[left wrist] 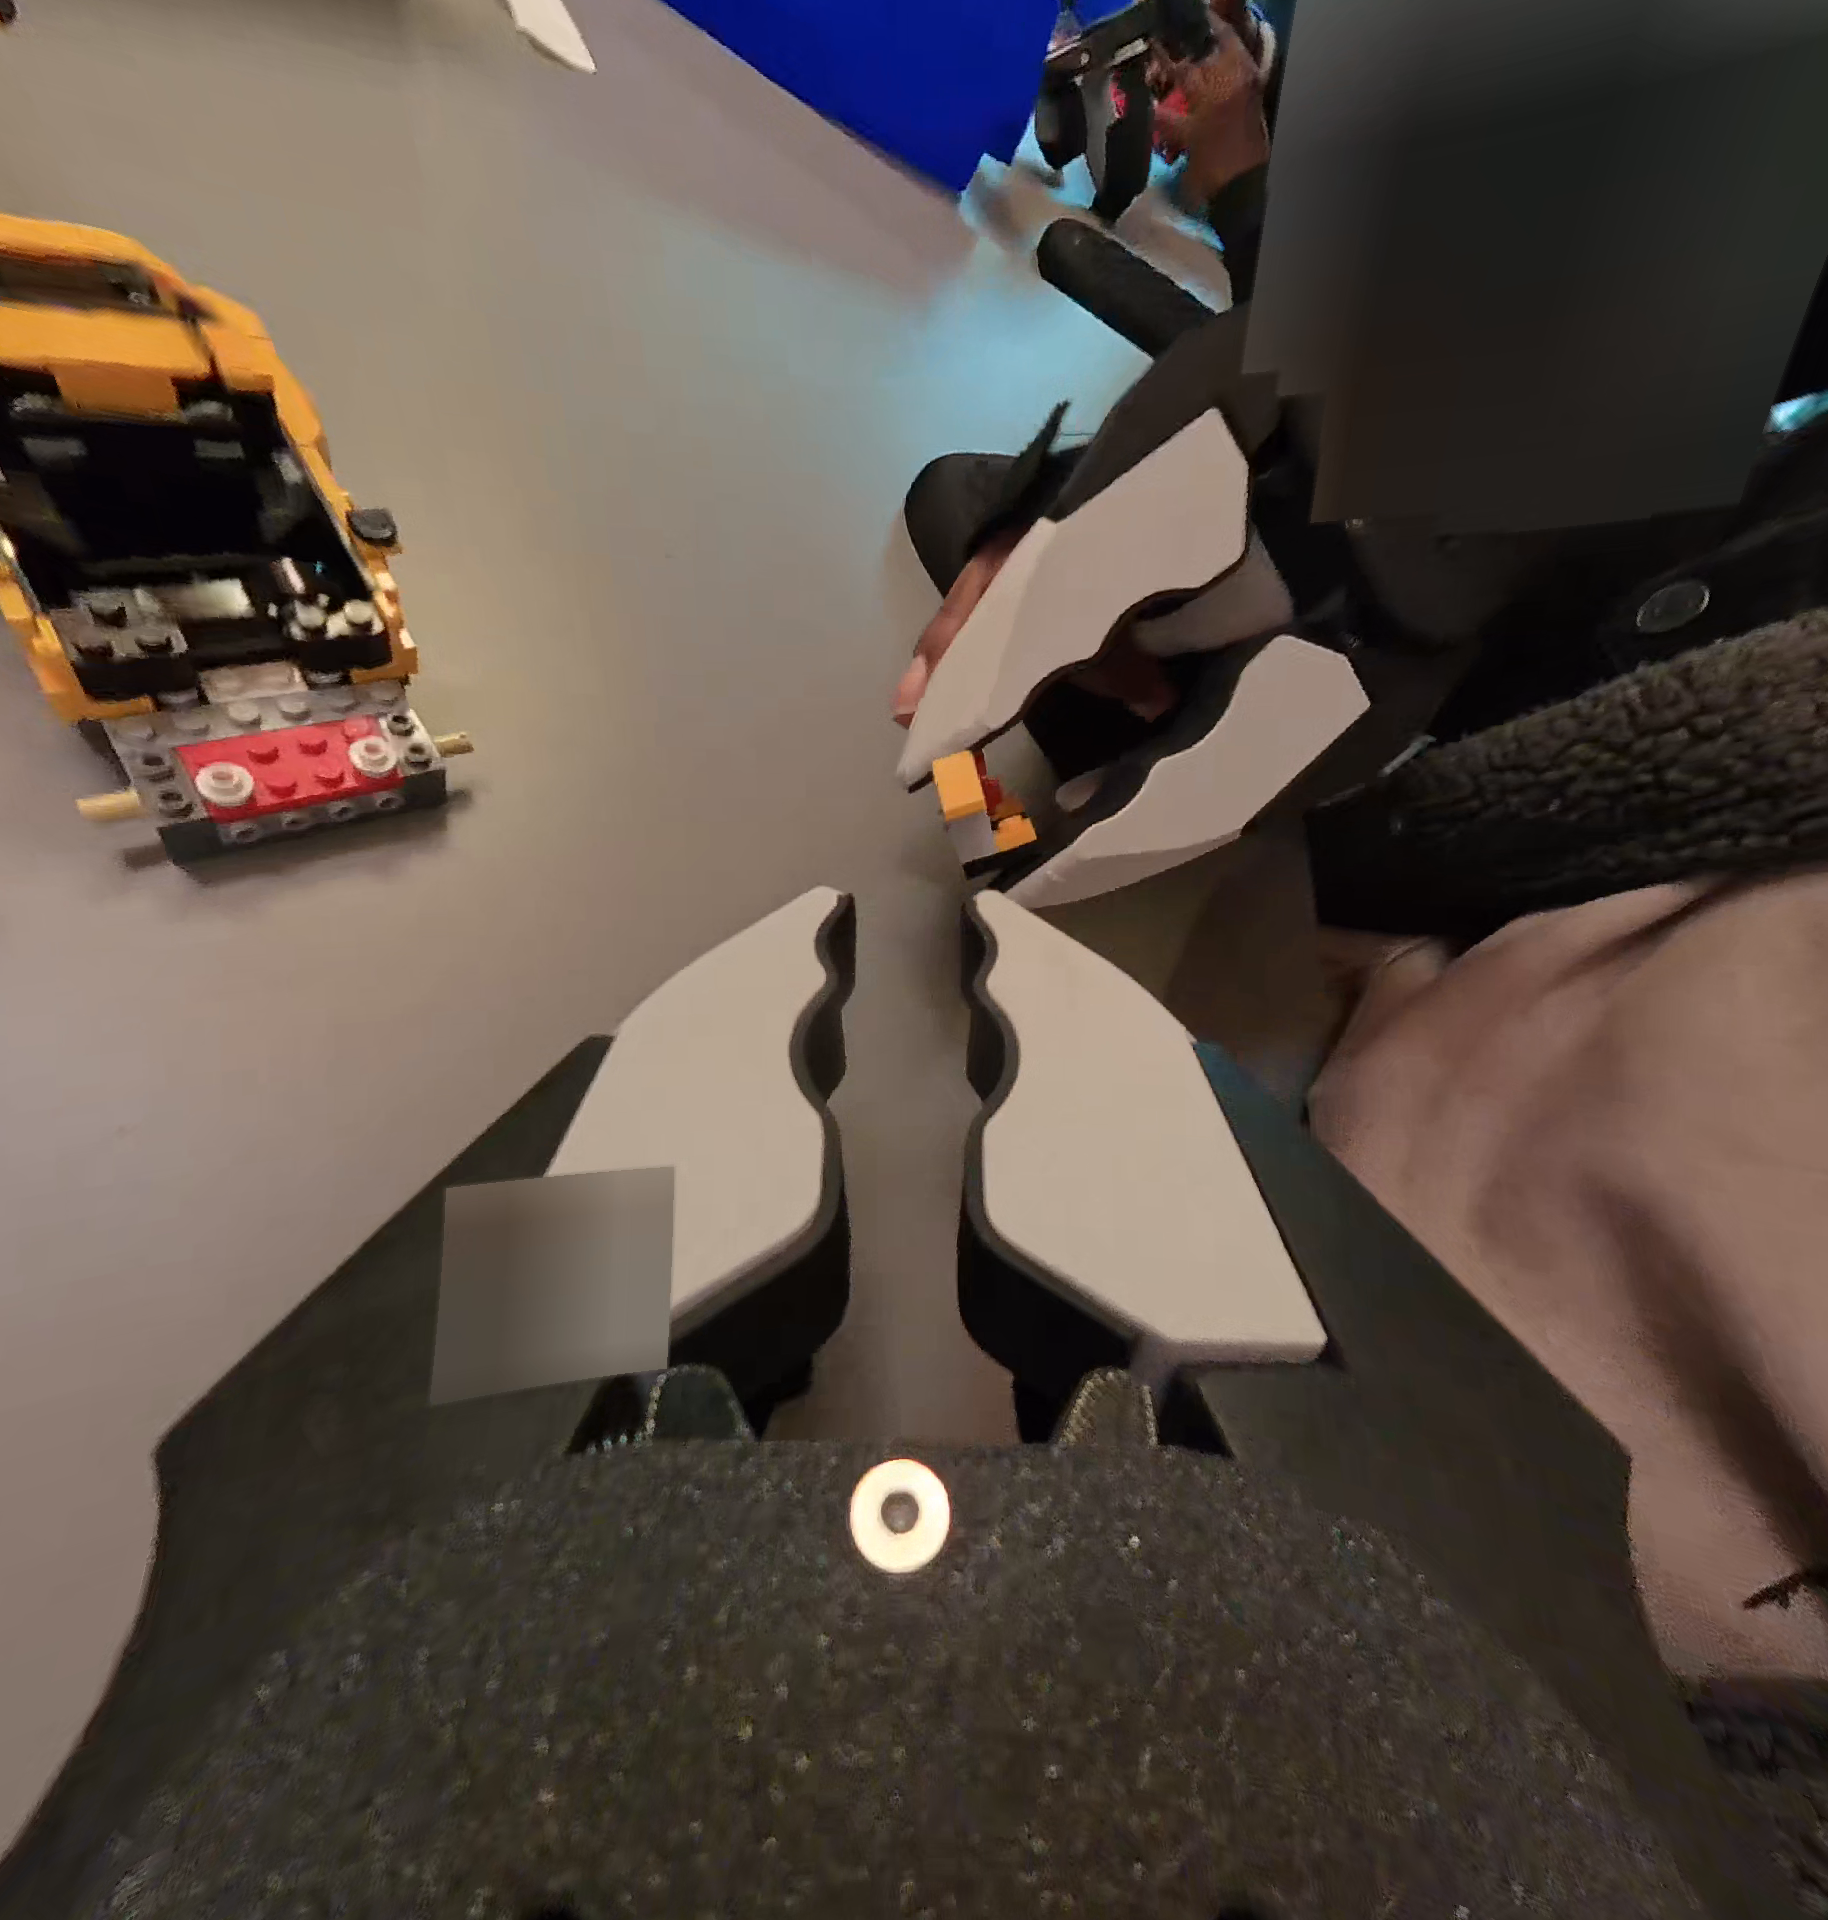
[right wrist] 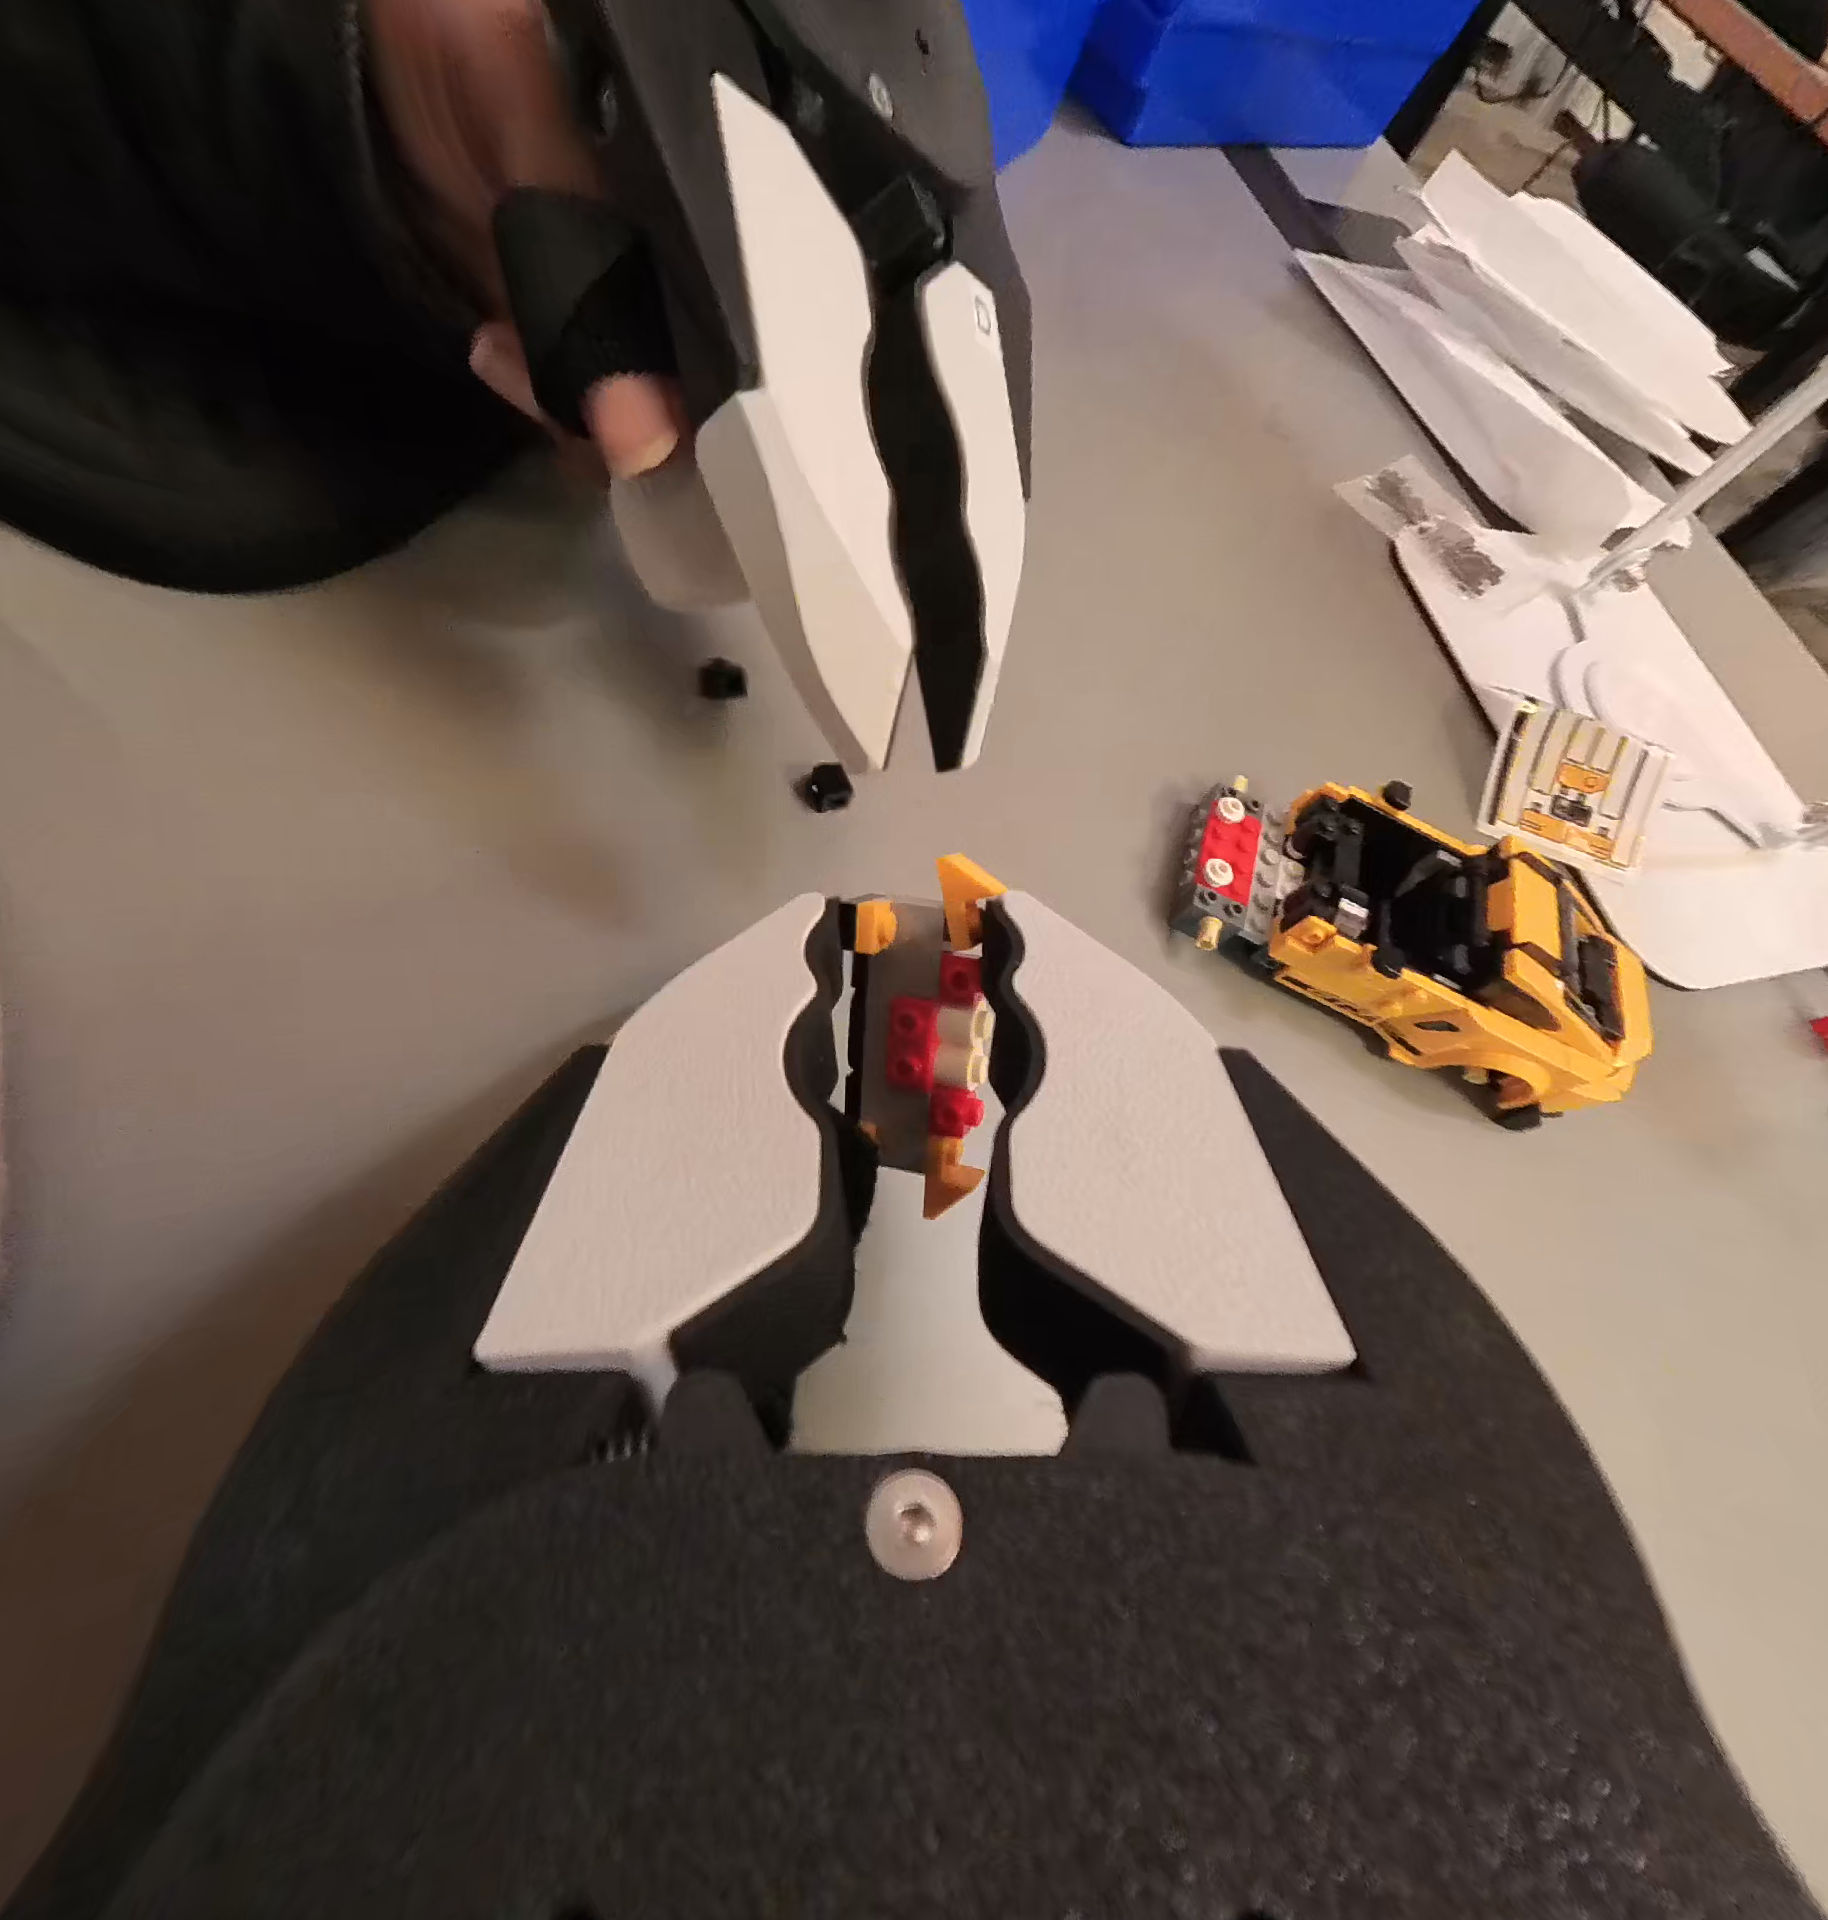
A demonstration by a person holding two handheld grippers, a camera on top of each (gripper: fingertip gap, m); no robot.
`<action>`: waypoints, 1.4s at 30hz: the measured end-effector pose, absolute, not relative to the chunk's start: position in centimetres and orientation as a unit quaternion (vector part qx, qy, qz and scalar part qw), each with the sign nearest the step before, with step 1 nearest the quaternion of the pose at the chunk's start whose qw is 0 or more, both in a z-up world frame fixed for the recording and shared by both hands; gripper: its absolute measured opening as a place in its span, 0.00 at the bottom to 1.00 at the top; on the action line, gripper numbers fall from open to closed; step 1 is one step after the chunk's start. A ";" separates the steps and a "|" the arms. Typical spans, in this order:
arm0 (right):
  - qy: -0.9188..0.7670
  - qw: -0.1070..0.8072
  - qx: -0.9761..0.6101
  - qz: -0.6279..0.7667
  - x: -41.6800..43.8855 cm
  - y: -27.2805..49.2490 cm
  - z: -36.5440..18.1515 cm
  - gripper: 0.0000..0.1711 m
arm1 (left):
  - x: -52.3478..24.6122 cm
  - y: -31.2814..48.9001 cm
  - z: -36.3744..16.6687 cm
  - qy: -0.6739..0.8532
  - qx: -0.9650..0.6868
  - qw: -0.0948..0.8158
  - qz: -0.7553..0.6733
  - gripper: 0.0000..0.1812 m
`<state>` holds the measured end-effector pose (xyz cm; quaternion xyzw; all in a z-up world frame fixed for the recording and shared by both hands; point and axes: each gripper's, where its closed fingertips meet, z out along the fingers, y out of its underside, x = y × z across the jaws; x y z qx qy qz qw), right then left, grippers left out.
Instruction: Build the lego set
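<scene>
right gripper (right wrist: 915,914) fingers pinch brick sub-assembly (right wrist: 925,1039) between them | left gripper (left wrist: 905,909) fingers slightly spread, seemingly empty

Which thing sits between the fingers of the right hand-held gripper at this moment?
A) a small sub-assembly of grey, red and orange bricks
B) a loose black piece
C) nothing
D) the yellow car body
A: in the right wrist view the right hand-held gripper is closed on the small brick sub-assembly, while the yellow car and the loose black pieces lie on the table.
</scene>
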<state>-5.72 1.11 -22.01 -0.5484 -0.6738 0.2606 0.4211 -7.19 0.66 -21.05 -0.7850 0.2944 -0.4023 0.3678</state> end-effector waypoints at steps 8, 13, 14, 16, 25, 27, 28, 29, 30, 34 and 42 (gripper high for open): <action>-0.562 0.311 -0.578 0.503 -6.3 -0.4 -18.1 0.15 | -6.1 -0.4 -16.9 0.372 -0.705 0.471 -0.377 0.10; -0.535 0.258 -0.564 0.573 -6.4 -1.3 -16.8 0.15 | -6.2 -0.3 -15.6 0.374 -0.692 0.484 -0.383 0.09; -0.536 0.250 -0.562 0.578 -6.4 -1.5 -16.8 0.15 | -6.1 -0.4 -15.6 0.381 -0.691 0.483 -0.380 0.09; -0.536 0.240 -0.556 0.588 -6.5 -1.9 -16.6 0.15 | -5.9 -0.7 -15.9 0.401 -0.694 0.469 -0.372 0.07; -0.585 0.228 -0.547 0.554 -6.5 -2.7 -18.2 0.15 | -5.9 -1.5 -17.5 0.404 -0.715 0.413 -0.394 0.03; -0.605 0.229 -0.547 0.531 -6.5 -3.0 -19.0 0.16 | -6.0 -1.8 -18.2 0.394 -0.723 0.395 -0.407 0.03; -0.617 0.233 -0.547 0.515 -6.6 -3.1 -19.5 0.16 | -6.1 -1.9 -18.6 0.392 -0.727 0.387 -0.409 0.03; -0.630 0.236 -0.546 0.500 -6.6 -3.2 -20.1 0.16 | -6.1 -2.1 -19.1 0.391 -0.732 0.379 -0.410 0.03; -0.640 0.237 -0.546 0.487 -6.6 -3.3 -20.5 0.16 | -6.2 -2.2 -19.5 0.391 -0.735 0.371 -0.411 0.03; -0.671 0.231 -0.546 0.445 -6.7 -3.8 -22.1 0.16 | -6.4 -2.9 -21.0 0.424 -0.746 0.347 -0.379 0.03; -0.737 0.216 -0.521 0.373 -6.6 -4.7 -24.7 0.14 | -6.1 -4.9 -23.1 0.529 -0.733 0.304 -0.300 0.02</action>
